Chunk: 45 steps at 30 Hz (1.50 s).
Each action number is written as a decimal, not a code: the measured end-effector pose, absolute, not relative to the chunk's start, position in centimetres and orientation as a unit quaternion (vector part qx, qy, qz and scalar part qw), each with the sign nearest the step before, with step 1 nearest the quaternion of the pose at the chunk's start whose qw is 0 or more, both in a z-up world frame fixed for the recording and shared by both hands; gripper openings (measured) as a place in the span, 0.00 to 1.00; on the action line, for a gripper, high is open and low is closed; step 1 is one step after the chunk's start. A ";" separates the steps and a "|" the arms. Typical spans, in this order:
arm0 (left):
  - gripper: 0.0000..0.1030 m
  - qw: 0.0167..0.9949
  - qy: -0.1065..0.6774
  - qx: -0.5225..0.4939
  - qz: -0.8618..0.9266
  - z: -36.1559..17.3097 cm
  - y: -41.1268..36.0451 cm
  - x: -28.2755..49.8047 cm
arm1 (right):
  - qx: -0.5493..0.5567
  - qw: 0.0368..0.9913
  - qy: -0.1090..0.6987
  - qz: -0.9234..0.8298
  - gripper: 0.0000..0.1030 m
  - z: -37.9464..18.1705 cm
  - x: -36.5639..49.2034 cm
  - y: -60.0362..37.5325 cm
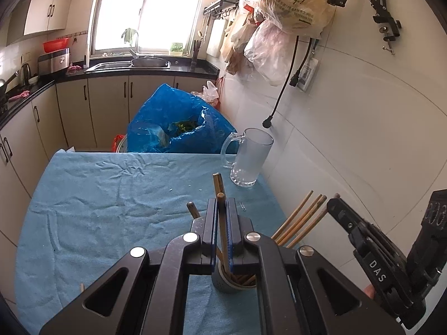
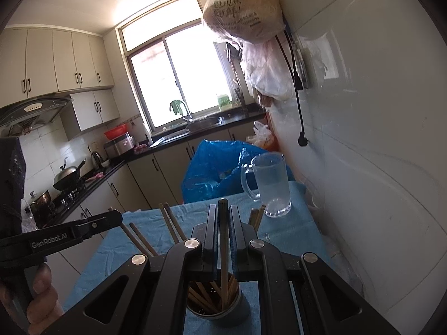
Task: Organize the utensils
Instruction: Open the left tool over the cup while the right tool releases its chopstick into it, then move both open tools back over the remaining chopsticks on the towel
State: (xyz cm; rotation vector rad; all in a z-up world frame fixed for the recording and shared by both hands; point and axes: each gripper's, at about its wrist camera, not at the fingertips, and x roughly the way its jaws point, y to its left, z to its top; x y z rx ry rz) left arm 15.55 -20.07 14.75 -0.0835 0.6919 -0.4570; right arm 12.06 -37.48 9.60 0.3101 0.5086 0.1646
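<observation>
A grey utensil cup (image 1: 223, 283) stands on the blue cloth, full of wooden chopsticks (image 1: 301, 220); it also shows in the right wrist view (image 2: 243, 305). My left gripper (image 1: 222, 206) is shut on one chopstick (image 1: 221, 223) whose lower end is in the cup. My right gripper (image 2: 223, 212) is shut on another chopstick (image 2: 223, 251) that stands upright in the cup. The right gripper shows at the right edge of the left wrist view (image 1: 363, 234). The left gripper shows at the left of the right wrist view (image 2: 83, 226).
A clear glass mug (image 1: 250, 157) stands at the table's far right by the white wall; it also shows in the right wrist view (image 2: 272, 184). A blue plastic bag (image 1: 173, 122) sits behind the table. The blue cloth (image 1: 111, 195) covers the table. Plastic bags (image 1: 279, 14) hang on the wall.
</observation>
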 end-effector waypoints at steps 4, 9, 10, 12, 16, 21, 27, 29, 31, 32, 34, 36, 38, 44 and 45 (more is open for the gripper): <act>0.06 0.914 0.337 -0.045 -0.222 15.0 -19.9 15.5 | 0.164 0.947 0.262 0.088 0.10 9.4 12.2 -37.9; 0.07 0.913 0.336 -0.055 -0.225 15.5 -19.4 15.2 | 0.171 0.953 0.234 0.087 0.20 11.3 10.9 -38.7; 0.07 0.913 0.334 -0.058 -0.226 15.7 -19.2 15.1 | 0.169 0.955 0.227 0.086 0.21 11.8 10.6 -38.7; 0.11 0.913 0.332 -0.062 -0.228 16.0 -18.8 14.8 | 0.165 0.960 0.210 0.082 0.21 12.9 9.7 -38.8; 0.17 0.920 0.313 -0.070 -0.225 17.2 -17.6 13.6 | 0.174 0.963 0.184 0.091 0.23 14.8 7.5 -38.9; 0.18 0.925 0.300 -0.075 -0.219 17.9 -15.2 11.5 | 0.176 0.963 0.168 0.111 0.30 15.5 4.6 -38.3; 0.32 0.931 0.299 -0.070 -0.196 16.6 -11.6 8.6 | 0.170 0.955 0.201 0.140 0.32 13.4 2.4 -35.7; 0.35 0.933 0.304 -0.064 -0.185 15.5 -10.1 7.7 | 0.165 0.950 0.222 0.144 0.34 12.0 2.4 -34.7; 0.37 0.929 0.318 -0.064 -0.177 14.1 -8.7 7.0 | 0.161 0.942 0.252 0.152 0.34 10.2 2.7 -33.4; 0.37 0.927 0.328 -0.064 -0.171 13.1 -7.8 6.7 | 0.161 0.937 0.267 0.155 0.34 9.2 2.9 -32.7; 0.37 0.922 0.350 -0.062 -0.152 10.9 -6.0 6.2 | 0.158 0.927 0.298 0.162 0.34 7.4 3.3 -31.6; 0.37 0.916 0.371 -0.066 -0.137 8.9 -4.3 6.1 | 0.157 0.917 0.326 0.169 0.34 5.9 3.9 -30.6; 0.37 0.906 0.399 -0.076 -0.118 6.4 -2.2 5.9 | 0.153 0.906 0.354 0.176 0.34 4.3 4.4 -29.3; 0.37 0.877 0.463 -0.109 -0.071 0.6 3.1 5.9 | 0.126 0.885 0.407 0.188 0.34 1.6 5.7 -26.0; 0.37 0.873 0.470 -0.112 -0.069 0.0 3.5 5.9 | 0.123 0.881 0.415 0.190 0.34 1.2 5.8 -25.6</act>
